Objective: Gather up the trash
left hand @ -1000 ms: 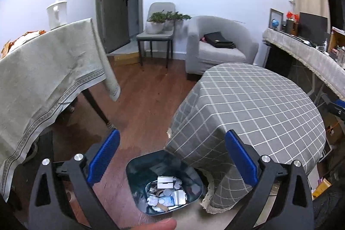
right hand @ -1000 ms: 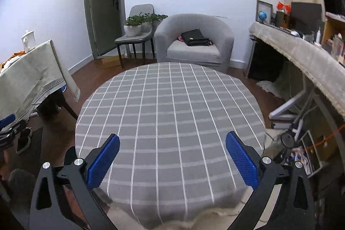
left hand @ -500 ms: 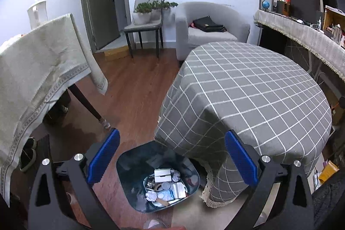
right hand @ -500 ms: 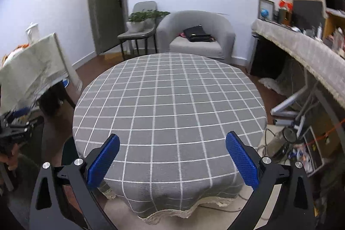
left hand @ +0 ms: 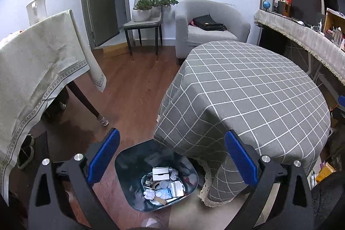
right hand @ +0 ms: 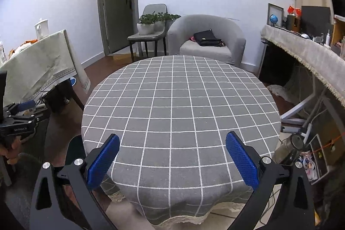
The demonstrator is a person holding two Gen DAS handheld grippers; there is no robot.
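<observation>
The round worktop (right hand: 181,113) under its grey checked cloth fills the middle of the room, and in both views its top shows only cloth, with nothing on it left to pick up. Far behind it stands a grey armchair (right hand: 207,40) with a black bag on the seat, and on the left a second table (left hand: 36,61) draped in pale cloth.

On the floor, tucked against the near left edge of the round worktop, sits the dark trash bin (left hand: 129,165), probably placed there so things can be carried off the edge and dropped straight in. The trash (left hand: 163,183), a white carton, crumpled paper and flat wrappers, lies at its bottom.

The left hand-held gripper (left hand: 171,156) hangs above the bin with its blue pads spread wide and nothing between them. The right hand-held gripper (right hand: 172,162) is likewise spread and empty over the worktop's near edge. Judging by this, collecting looks close to finished.
</observation>
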